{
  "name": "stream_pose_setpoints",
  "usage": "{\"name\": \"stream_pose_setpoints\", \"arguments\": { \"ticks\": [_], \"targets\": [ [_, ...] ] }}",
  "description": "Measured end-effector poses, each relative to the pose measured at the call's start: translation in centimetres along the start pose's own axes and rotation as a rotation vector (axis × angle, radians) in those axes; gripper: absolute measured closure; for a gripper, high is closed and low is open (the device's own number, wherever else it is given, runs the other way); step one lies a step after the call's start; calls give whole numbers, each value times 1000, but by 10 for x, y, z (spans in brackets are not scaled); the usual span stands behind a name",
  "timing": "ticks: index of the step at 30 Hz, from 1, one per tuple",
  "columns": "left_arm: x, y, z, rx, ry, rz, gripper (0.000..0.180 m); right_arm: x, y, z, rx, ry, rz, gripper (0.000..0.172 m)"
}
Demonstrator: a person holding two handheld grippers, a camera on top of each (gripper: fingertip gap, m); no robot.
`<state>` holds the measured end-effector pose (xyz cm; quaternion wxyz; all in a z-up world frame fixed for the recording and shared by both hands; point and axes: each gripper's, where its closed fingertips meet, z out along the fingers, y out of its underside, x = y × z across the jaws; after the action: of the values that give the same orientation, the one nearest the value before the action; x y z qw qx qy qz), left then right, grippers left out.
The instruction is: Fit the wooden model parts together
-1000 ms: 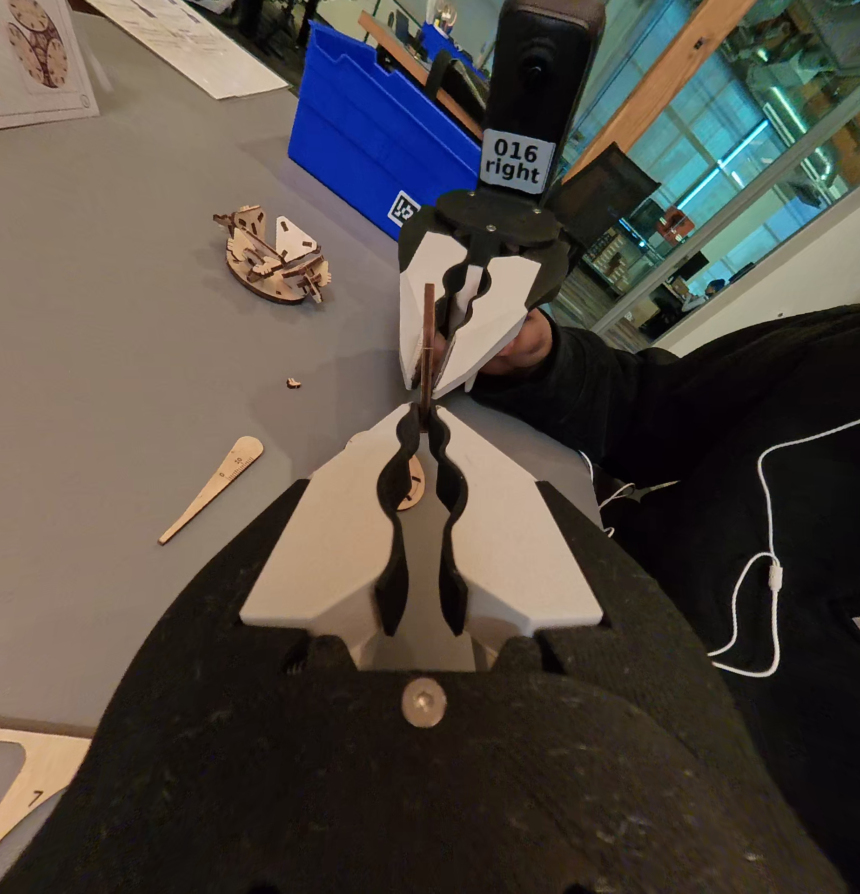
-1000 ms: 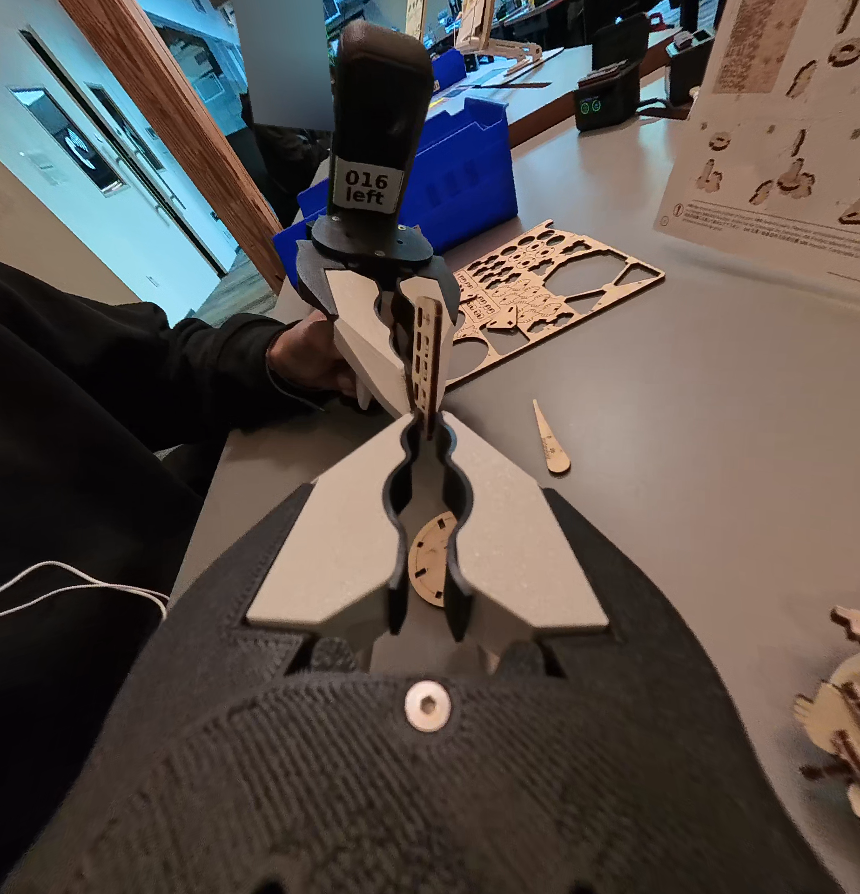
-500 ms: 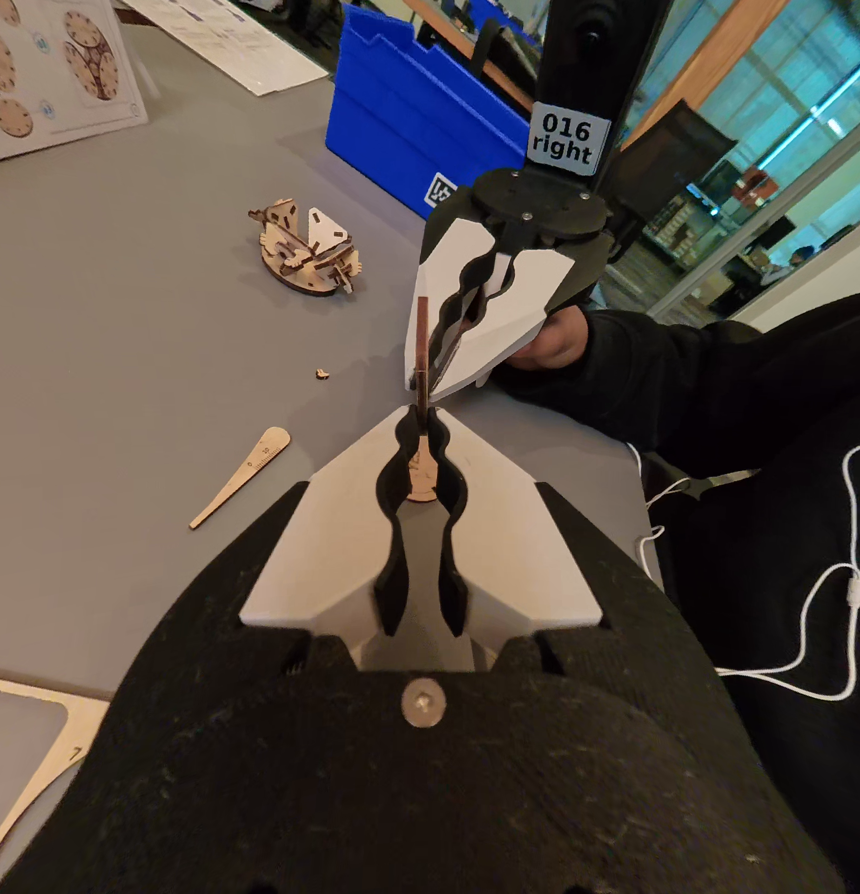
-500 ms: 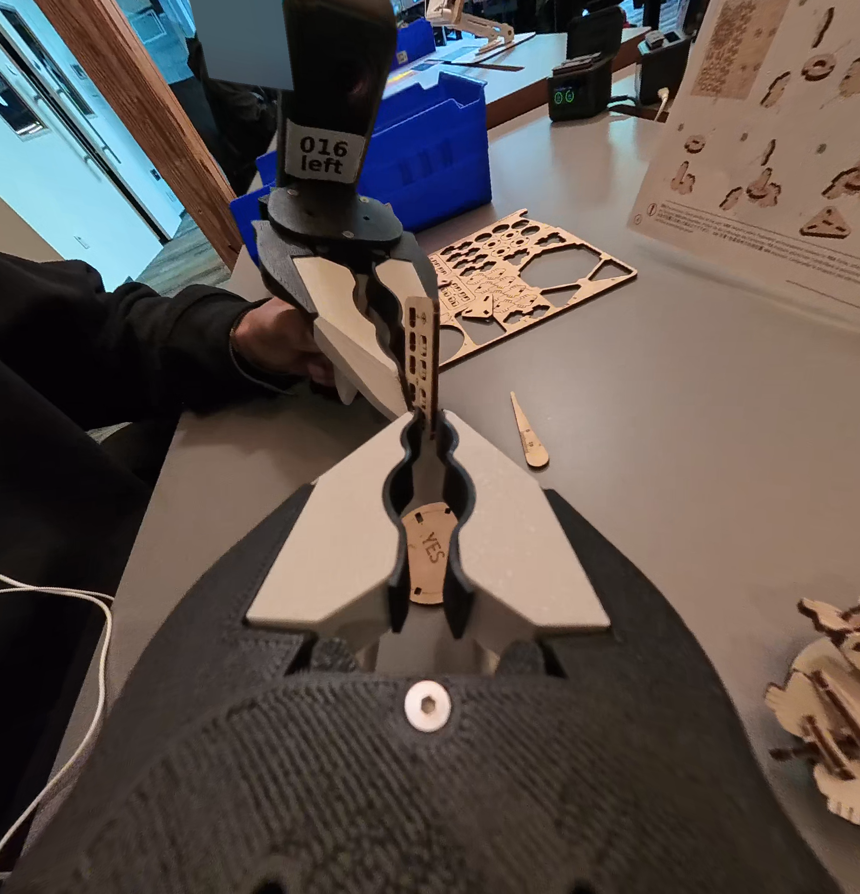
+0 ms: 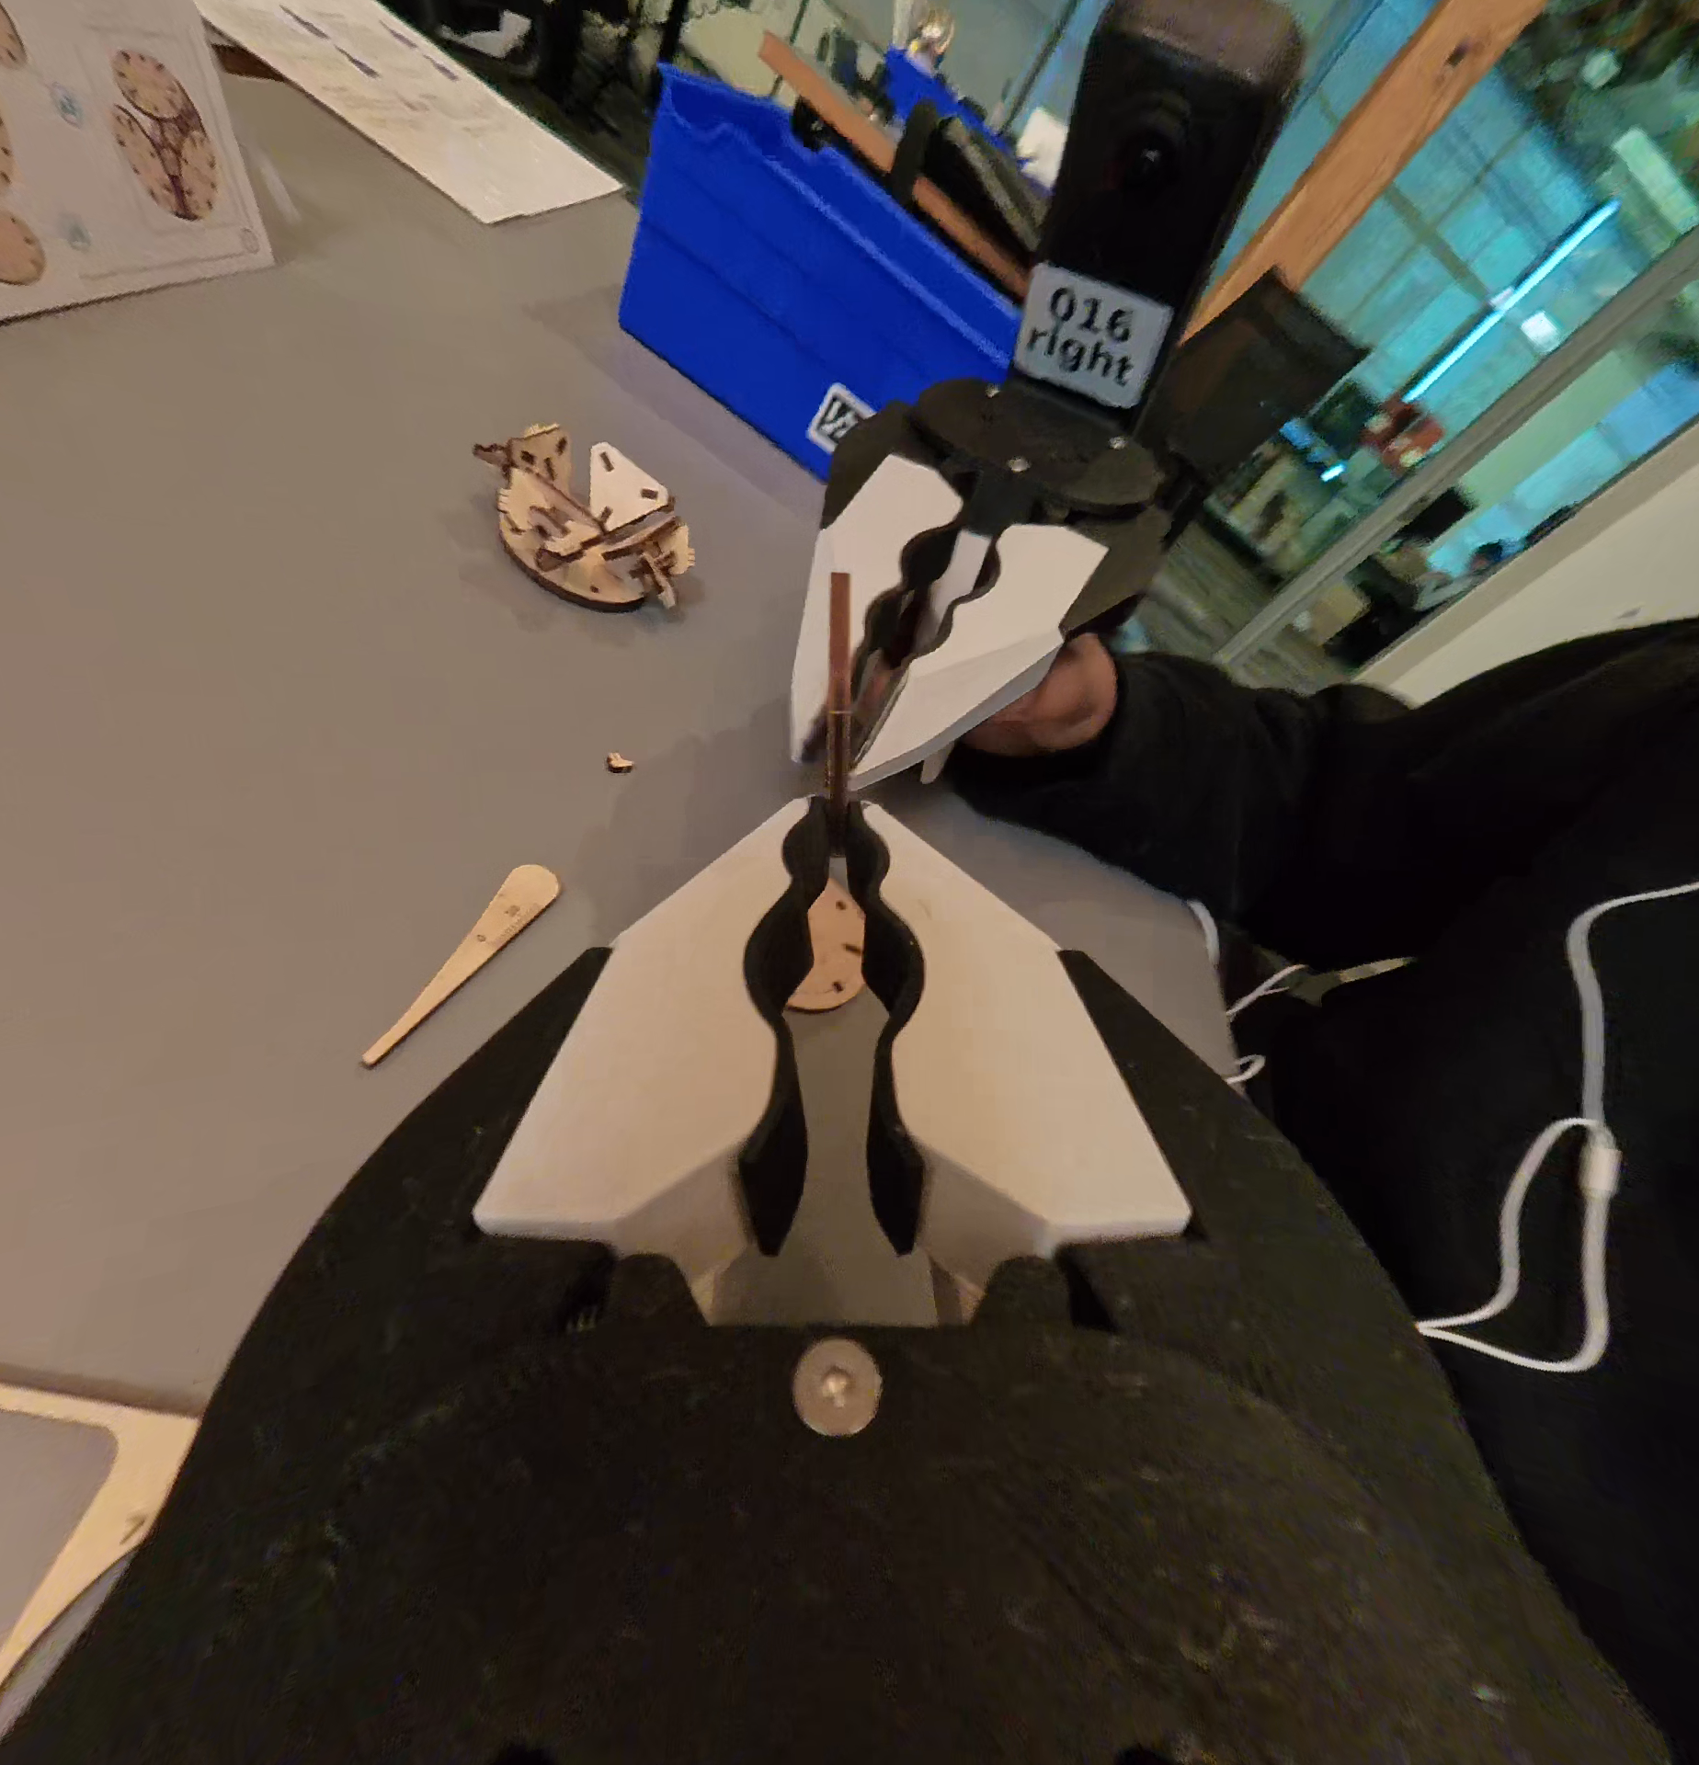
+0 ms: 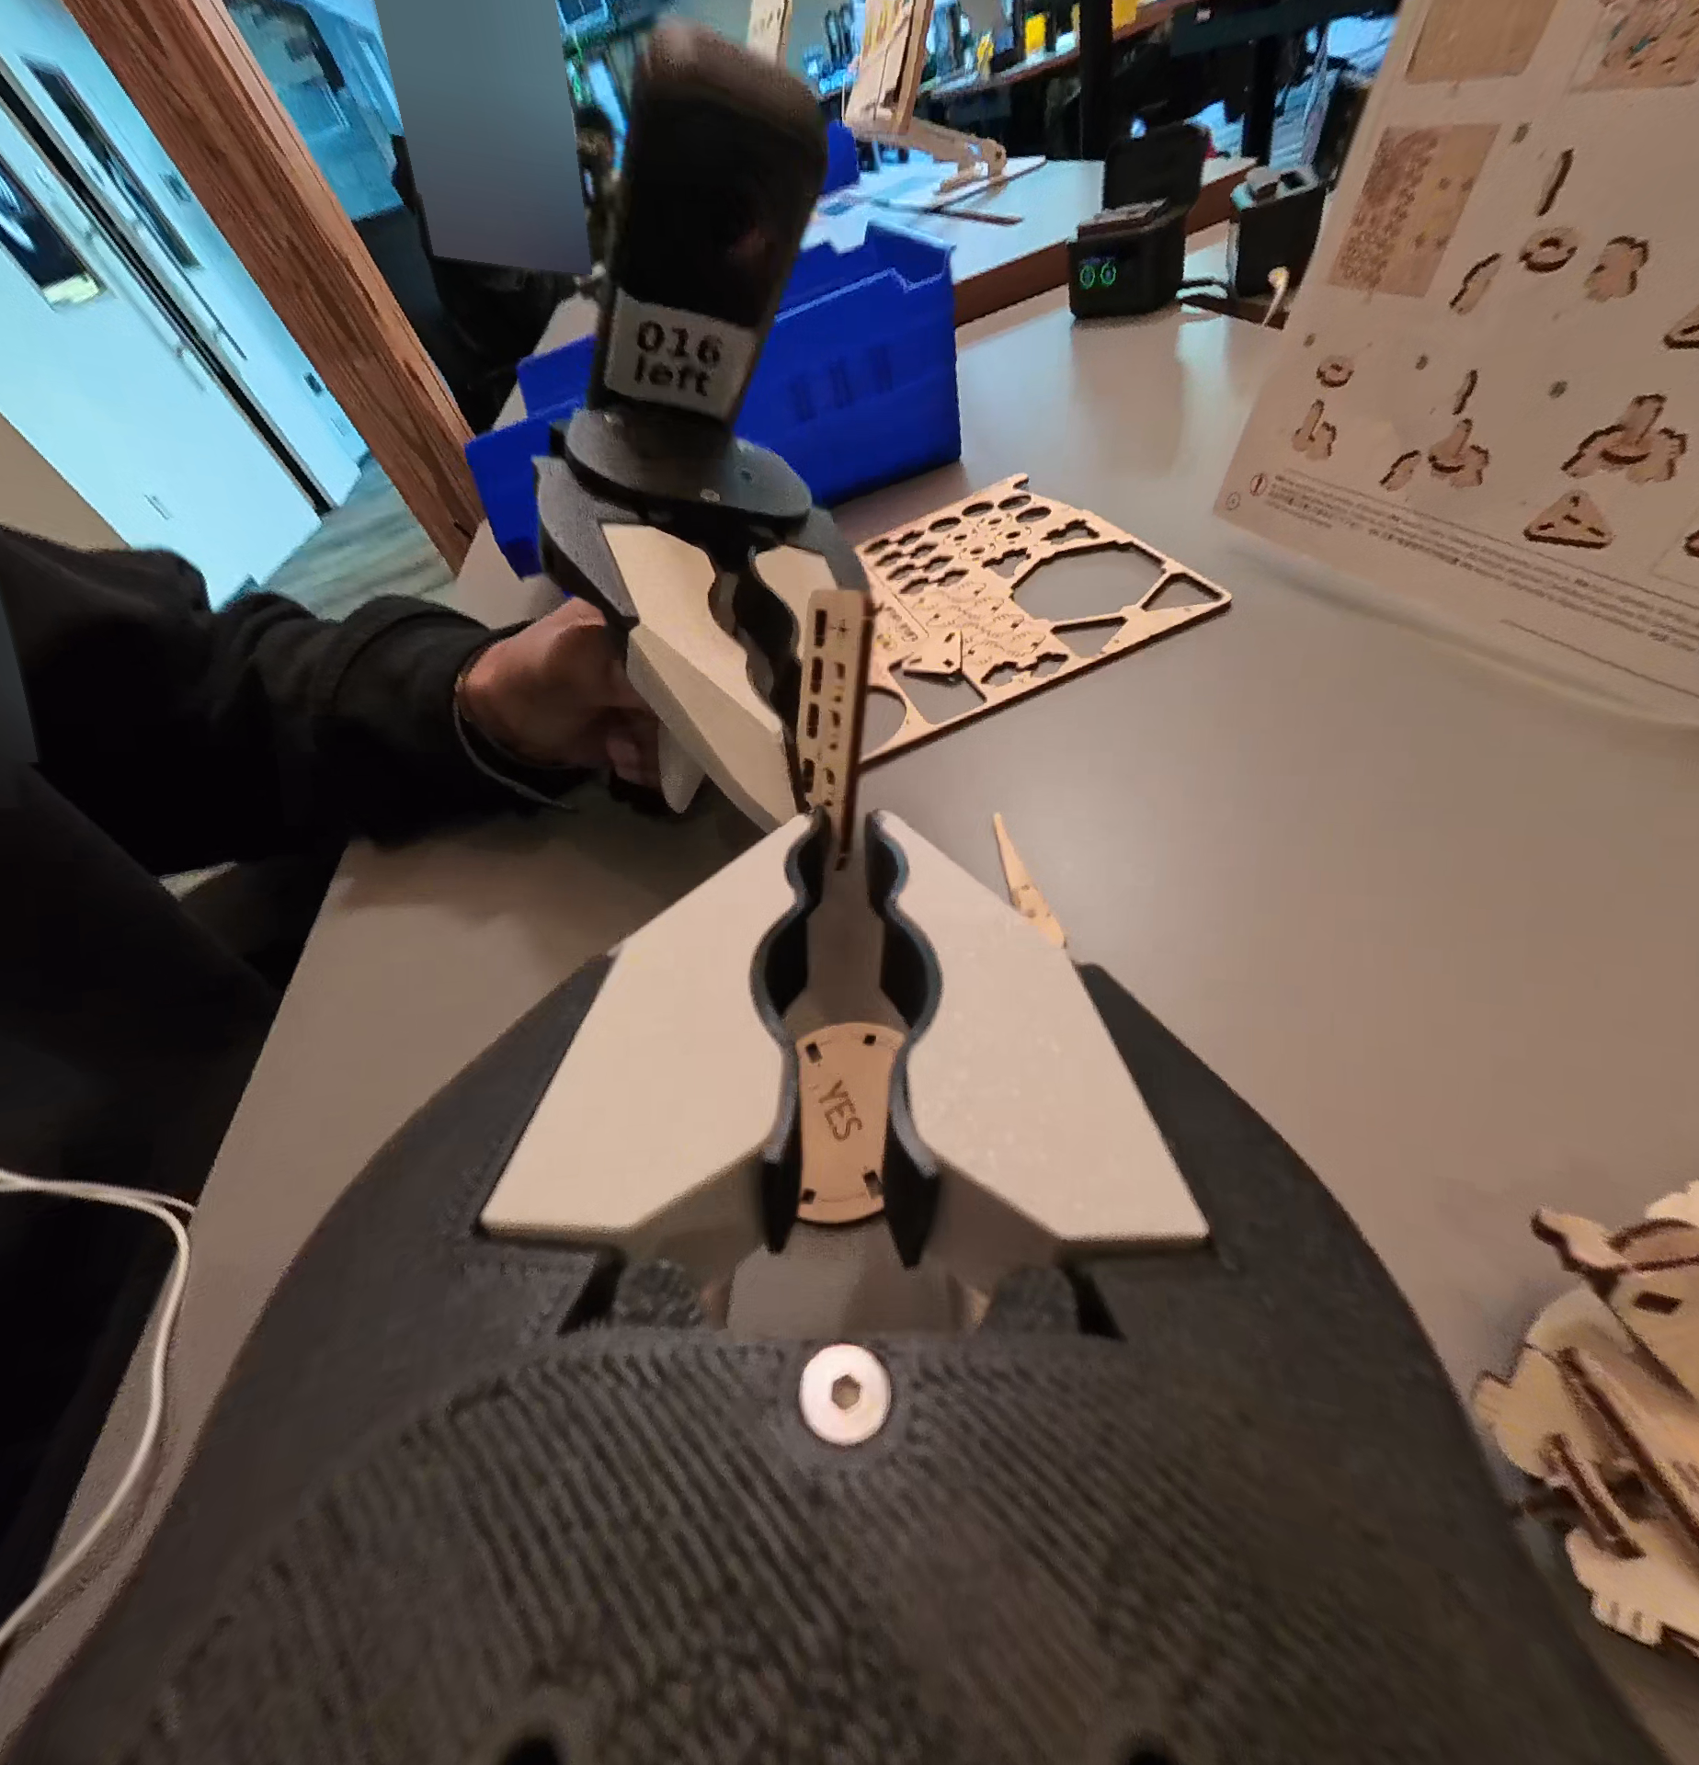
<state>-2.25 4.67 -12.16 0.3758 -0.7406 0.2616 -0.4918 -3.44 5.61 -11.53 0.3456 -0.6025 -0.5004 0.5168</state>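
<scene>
Through the left wrist view, my left claw (image 5: pixel 834 812) was clenched on the lower end of a slotted plywood strip (image 5: pixel 838 669). The strip stood upright, edge-on, with its long axis running straight ahead from the tips. The right claw (image 5: pixel 829 756) met it from beyond. Farther off, a blue bin (image 5: pixel 779 287) held dark items and a wooden slat.

Through the right wrist view, the right claw's fingertips (image 6: pixel 882 840) stood parted around the strip's end, with a gap on the right side, so it was released. The left claw was nearer and carried the strip, above a round wooden disc (image 6: pixel 841 1127) on the surface (image 6: pixel 1304 907).
</scene>
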Motion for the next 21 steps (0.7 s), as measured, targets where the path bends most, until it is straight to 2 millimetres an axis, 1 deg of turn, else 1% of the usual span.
{"name": "stream_pose_setpoints", "arguments": {
  "ticks": [1, 2, 4, 7, 13, 16, 21],
  "targets": [
    [1, -2, -1, 15, 28, -33, 180, 4, -3, -2, 22, 15, 18, 158],
    [-1, -2, -2, 22, 33, -56, 180, 7, -6, -5, 46, 29, 29, 154],
    [-7, -3, -6, 32, 26, -76, 180, 13, -11, -11, 84, 43, 53, 155],
    [-7, -5, -7, 45, 38, -93, 180, 15, -14, -15, 100, 38, 76, 155],
    [-6, 1, -2, 16, 38, -87, 180, 6, -4, -3, 27, 32, 27, 158],
    [-6, 4, 0, -5, 33, -80, 180, 4, -3, -2, 7, 46, -15, 159],
    [-3, 9, 4, -32, 42, -72, 180, 0, 2, 2, -14, 25, -3, 164]
  ]
}}
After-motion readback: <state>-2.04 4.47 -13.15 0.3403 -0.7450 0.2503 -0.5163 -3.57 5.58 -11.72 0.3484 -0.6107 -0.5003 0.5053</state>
